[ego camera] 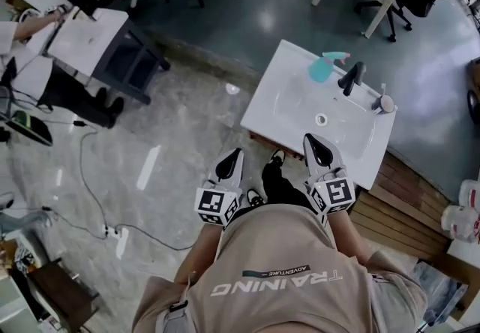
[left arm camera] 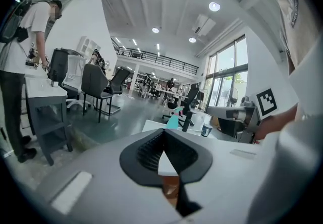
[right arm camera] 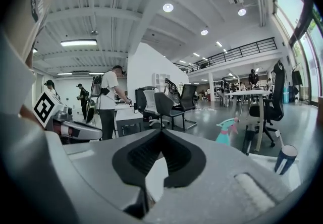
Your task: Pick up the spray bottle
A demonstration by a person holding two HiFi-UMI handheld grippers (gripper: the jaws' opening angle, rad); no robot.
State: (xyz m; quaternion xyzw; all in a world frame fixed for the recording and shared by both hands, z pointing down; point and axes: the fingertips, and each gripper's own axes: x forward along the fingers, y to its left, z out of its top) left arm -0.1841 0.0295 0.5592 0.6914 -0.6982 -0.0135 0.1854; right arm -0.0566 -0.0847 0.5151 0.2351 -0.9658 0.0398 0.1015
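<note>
left hand-held gripper [ego camera: 233,154] – jaws are pressing together, holding nothing | right hand-held gripper [ego camera: 315,142] – jaws are pressing together too, holding nothing | spray bottle [ego camera: 324,67] is standing at the far edge of the white sink [ego camera: 277,110], just beside the black tap [ego camera: 351,78], well apart from both

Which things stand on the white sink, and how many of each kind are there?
Spray bottle: 1
Faucet: 1
Cup: 1
Total: 3
</note>
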